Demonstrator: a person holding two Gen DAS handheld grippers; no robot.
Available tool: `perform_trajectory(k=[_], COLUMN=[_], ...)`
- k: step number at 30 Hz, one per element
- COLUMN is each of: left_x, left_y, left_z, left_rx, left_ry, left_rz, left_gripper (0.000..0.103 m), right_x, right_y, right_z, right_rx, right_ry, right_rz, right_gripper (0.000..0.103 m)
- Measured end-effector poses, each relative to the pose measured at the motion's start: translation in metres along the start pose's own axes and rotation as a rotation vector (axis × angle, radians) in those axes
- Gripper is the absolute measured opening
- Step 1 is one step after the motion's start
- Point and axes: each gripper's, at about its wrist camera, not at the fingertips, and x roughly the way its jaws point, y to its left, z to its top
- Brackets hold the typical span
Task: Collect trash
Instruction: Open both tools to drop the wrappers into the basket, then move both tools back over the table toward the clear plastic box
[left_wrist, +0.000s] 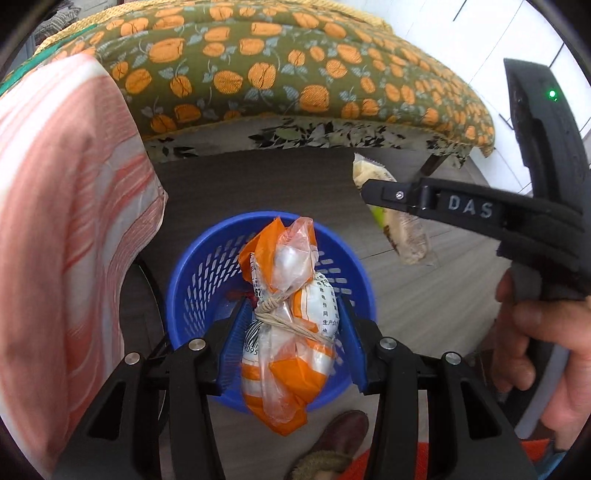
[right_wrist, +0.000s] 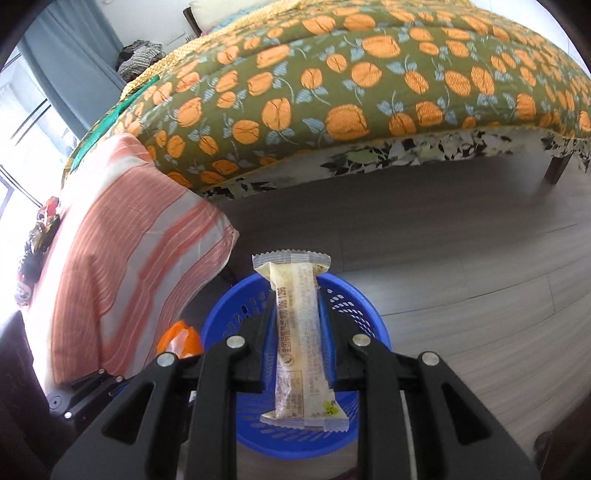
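Left wrist view: left gripper (left_wrist: 291, 325) pinches a tied orange bag (left_wrist: 284, 332) above the blue basket (left_wrist: 192, 280) (beside the bed); right gripper (right_wrist: 295, 332) pinches a snack wrapper (right_wrist: 299, 339) over it.

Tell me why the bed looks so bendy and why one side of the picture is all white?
Left wrist view: the fisheye lens curves the bed into an arch, and the striped sheet at the edge looks smeared. Right wrist view: same bending; daylight from the window washes the left edge white, while the wrapper over the blue basket stays sharp.
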Motion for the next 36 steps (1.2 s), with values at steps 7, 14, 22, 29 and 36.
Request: perform_trajectory(k=[7,14,22,29,36], left_x=[0.018,-0.024,-0.128,-0.188,-0.223], left_y=[0.004,-0.008,-0.022,0.016,0.117], left_z=[0.008,0.005,-0.025,-0.067,-0.116], left_rx=[0.011,0.040,0.142,0.127,-0.070], left_ry=[-0.017,-0.112,-0.287,-0.298,-0.262], left_rz=[0.059,0.015,-0.049,-0.006,0.223], left_gripper=[0.080,0.095,0.098,0.098,0.098], right_x=[0.014,-0.018,-0.077,-0.099,-0.078], right_y=[-0.011,-0.012,0.034,0.128,0.227], right_z=[0.001,0.013,0.015,-0.002,-0.045], right_rx=[0.035,0.066,-0.006,-0.157,-0.341], right_ry=[0.030,-0.076,-0.267,-0.359,-0.299], right_rz=[-0.005,-0.117,-0.174,-0.099,-0.026], right_gripper=[0.061,0.087,0.088,0.088,0.089])
